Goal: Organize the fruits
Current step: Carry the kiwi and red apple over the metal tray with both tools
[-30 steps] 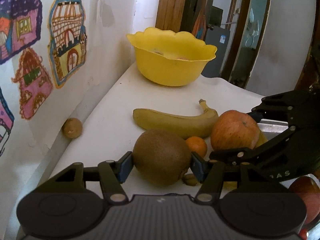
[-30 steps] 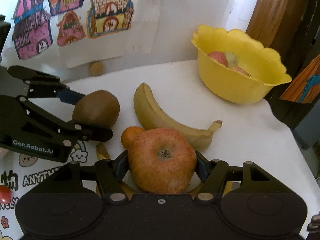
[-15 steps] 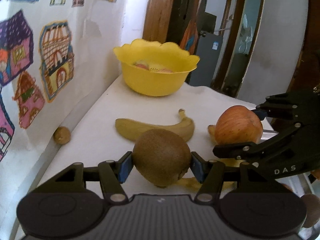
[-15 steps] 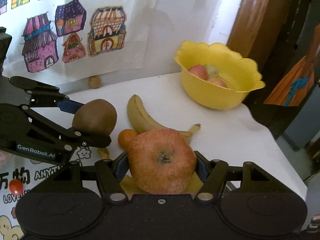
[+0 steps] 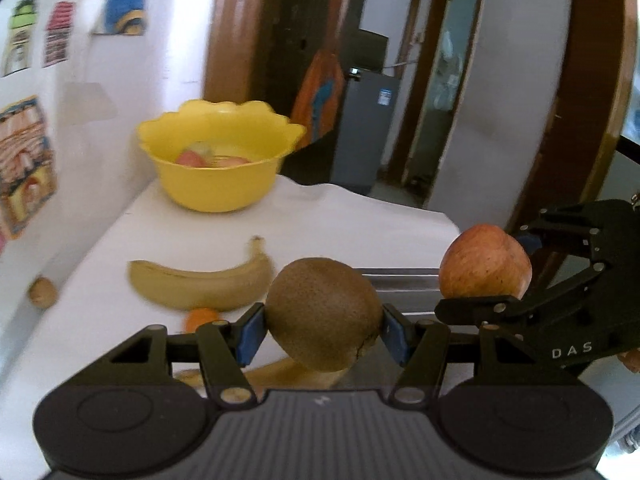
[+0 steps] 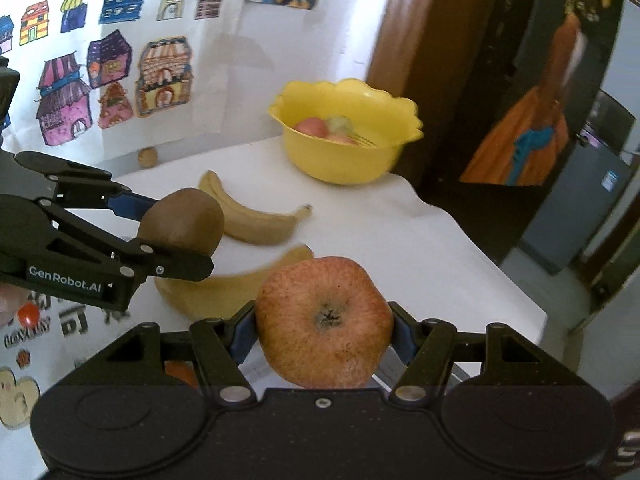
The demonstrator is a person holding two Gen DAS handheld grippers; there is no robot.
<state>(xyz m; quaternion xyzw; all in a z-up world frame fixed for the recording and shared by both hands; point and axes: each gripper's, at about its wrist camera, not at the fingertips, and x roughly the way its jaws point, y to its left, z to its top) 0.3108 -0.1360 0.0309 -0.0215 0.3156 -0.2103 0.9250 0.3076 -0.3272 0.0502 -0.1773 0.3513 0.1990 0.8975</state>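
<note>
Up in the air above the worktop [image 5: 328, 220], the left claw [image 5: 323, 330] is clamped on a brown kiwi [image 5: 324, 314], its blue pads pressed to the fruit's 2 sides. Beside it, the right claw [image 6: 322, 334] grips a red-and-yellow apple [image 6: 324, 322] the same way, with the apple's blossom end turned toward the right wrist camera. From the left wrist view the apple [image 5: 486, 266] hangs to the right of the kiwi, and both fruits are clear of the white surface.

Below them lie 2 bananas: a far banana [image 6: 250, 216] out in the open and a near banana [image 6: 236, 284] partly hidden under the claws. A small orange [image 5: 202, 316] sits just beside the far banana, close to the left claw. At the back of the worktop stands a yellow bowl [image 6: 348, 160] with a scalloped rim, holding a few fruits, at least 1 of them red. A small brown round fruit [image 6: 147, 157] rests at the foot of the wall, under the house drawings [image 6: 116, 84], well apart from the bowl.
</note>
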